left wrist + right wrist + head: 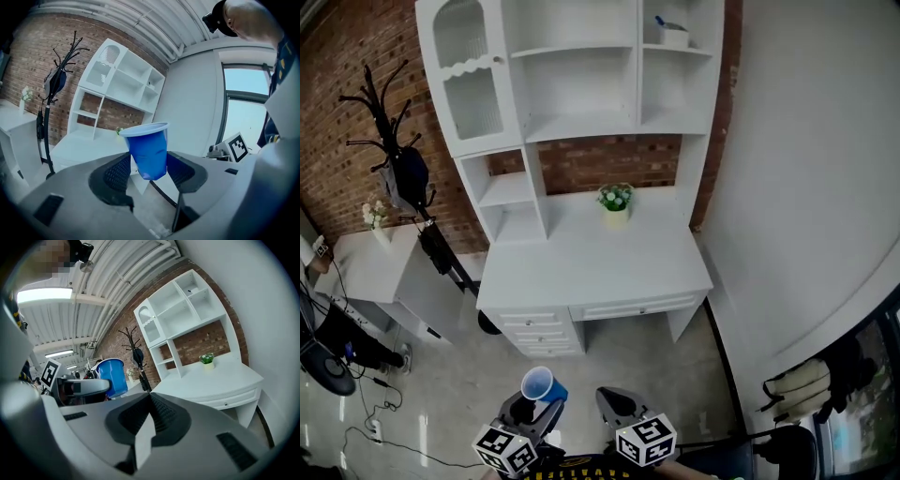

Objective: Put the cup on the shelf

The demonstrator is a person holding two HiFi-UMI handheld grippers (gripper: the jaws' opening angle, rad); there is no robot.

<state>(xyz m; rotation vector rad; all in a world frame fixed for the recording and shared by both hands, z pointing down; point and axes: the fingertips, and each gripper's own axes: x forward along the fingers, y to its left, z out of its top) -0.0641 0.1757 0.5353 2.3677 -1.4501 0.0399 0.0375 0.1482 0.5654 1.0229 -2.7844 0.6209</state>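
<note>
We face a red brick wall (337,112), and against it stands the tall white shelf unit (581,122) with open compartments, rising from the back of a white table (591,272) with drawers. A black coat stand (389,141) stands to the left of it. We are well back from all this, over the bare floor (459,384) in front of the table, so the shelf is not yet within reach. The left gripper (149,171) is held low and forward, and its fingers (117,171) are clamped on the lower body of the blue plastic cup (147,150), whose thin wall dents slightly under the squeeze. We judge that this low grip leaves the rim free and lets the base be set down flat on a shelf board. The right gripper (150,401) hangs beside it with its fingers (161,411) pressed together on nothing, seemingly idle. The cup's long axis runs roughly upright, leaning a little to one side. Its white-edged mouth points up towards us and its narrow base sits down between the pads. A small potted plant (615,202) stands at the back of the table, just under the open compartments, and we would need to keep clear of it.
</note>
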